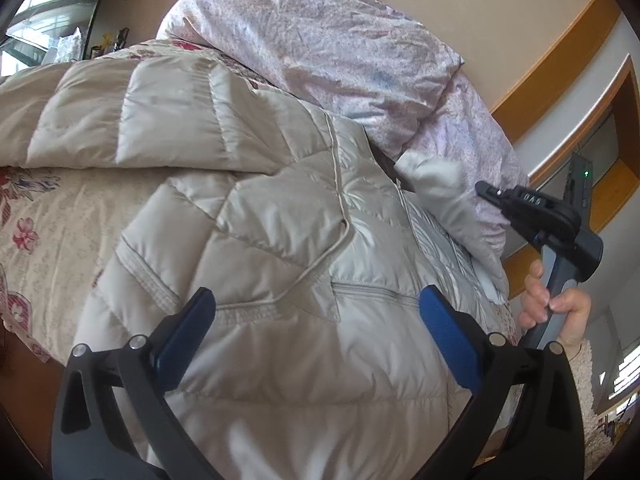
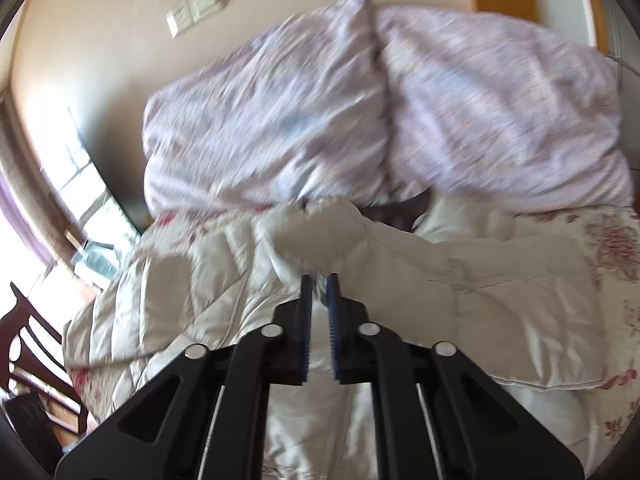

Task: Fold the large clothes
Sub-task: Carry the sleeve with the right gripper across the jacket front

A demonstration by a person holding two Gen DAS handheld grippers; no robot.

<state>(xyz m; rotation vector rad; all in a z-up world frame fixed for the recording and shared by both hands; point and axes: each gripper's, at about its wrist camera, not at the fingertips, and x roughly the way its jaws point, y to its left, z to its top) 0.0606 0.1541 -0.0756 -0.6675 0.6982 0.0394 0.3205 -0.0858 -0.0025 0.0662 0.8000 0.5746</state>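
A beige quilted puffer jacket [image 1: 248, 208] lies spread on a flowered bed sheet [image 1: 44, 216]. My left gripper [image 1: 316, 300] is open, its blue pads [image 1: 444, 328] wide apart just above the jacket's lower body near a zip pocket, holding nothing. My right gripper [image 2: 319, 280] is nearly closed on a fold of the jacket's [image 2: 320, 236] pale fabric and lifts it. The right view is motion-blurred. In the left wrist view the right gripper [image 1: 486, 190] shows at the right with white fabric [image 1: 436, 184] at its tip, held by a hand.
Two lilac patterned pillows [image 2: 272, 120] lie against the wall behind the jacket. A wooden headboard and shelf [image 1: 560, 72] are to the right. A dark wooden chair [image 2: 36, 344] stands by the bed's left side near a bright window.
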